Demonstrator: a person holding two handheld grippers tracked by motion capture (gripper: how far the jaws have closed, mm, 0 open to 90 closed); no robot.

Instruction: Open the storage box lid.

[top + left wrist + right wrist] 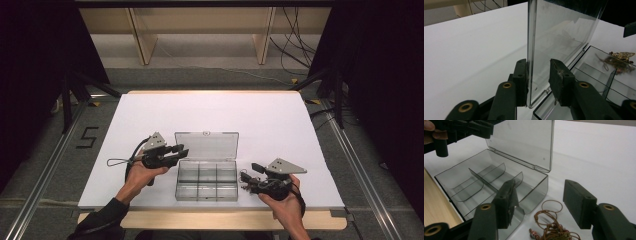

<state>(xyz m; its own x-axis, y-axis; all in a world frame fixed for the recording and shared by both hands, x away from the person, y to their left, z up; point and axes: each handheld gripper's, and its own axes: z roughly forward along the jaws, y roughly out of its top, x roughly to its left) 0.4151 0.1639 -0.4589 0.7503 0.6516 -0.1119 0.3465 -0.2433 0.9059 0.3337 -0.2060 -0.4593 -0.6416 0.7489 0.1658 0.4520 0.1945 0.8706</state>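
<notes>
Our left gripper point(538, 75) straddles the upright lid point(559, 37), one pad touching it; our right gripper point(539, 205) stands open above the corded necklace point(550, 225), unresolved from above.

The box point(206, 178) is smoke-grey see-through plastic, and its raised lid point(206, 145) is clearer, nearly colourless with a faint grey haze. The desk point(250, 120) is plain white on top, with a pale wood edge. The cord bundle point(550, 225) is reddish brown, strung with small red and dark beads. Both the left hand-held gripper point(179, 150) and the right hand-held gripper point(250, 177) are matt black with brass-coloured rivets and a light grey plate on top
</notes>
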